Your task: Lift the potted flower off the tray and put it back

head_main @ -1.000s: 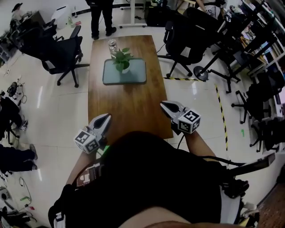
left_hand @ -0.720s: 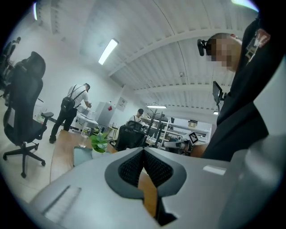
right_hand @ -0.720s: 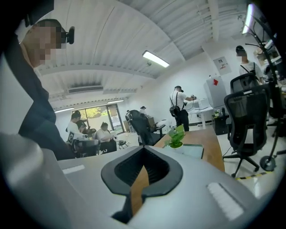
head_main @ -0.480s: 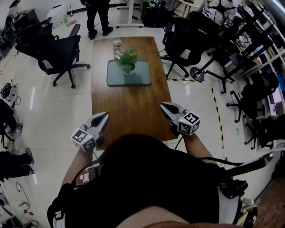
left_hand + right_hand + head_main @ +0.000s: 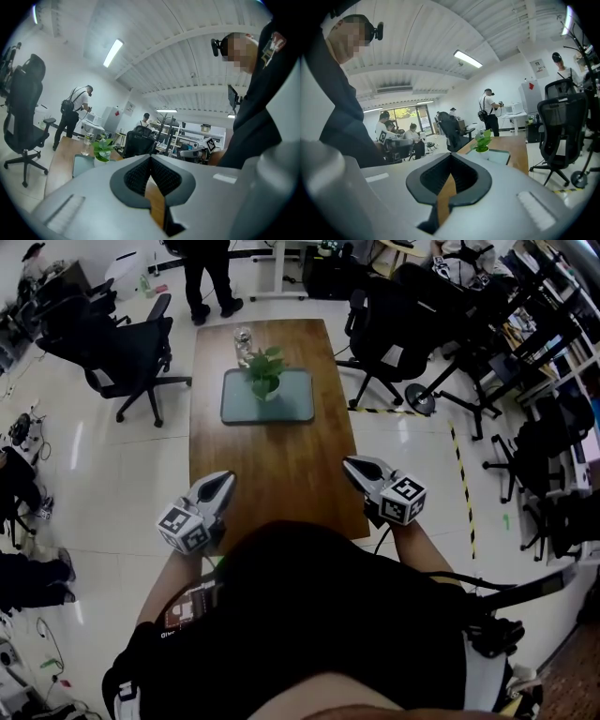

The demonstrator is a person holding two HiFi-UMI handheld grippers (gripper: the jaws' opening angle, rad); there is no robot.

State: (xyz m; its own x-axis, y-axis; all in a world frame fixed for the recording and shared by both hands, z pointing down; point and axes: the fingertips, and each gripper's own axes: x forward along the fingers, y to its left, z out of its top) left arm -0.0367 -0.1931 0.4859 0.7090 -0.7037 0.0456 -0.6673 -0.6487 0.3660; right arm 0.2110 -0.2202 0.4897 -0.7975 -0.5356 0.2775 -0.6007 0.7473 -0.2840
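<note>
Flower (image 5: pixel 263 374) sits on tray (image 5: pixel 292 410), far ahead of left hand-held gripper (image 5: pixel 225 478) and right hand-held gripper (image 5: pixel 351 464); both closed, empty, seemingly not reaching yet.

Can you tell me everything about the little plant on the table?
The potted flower is a small plant with bright green leaves in a little white pot; no blossoms show. It stands upright on the grey-green tray, near the tray's far edge, at the far end of the wooden table. A clear glass jar stands just behind it, off the tray. Only the tray seems to touch it.
</note>
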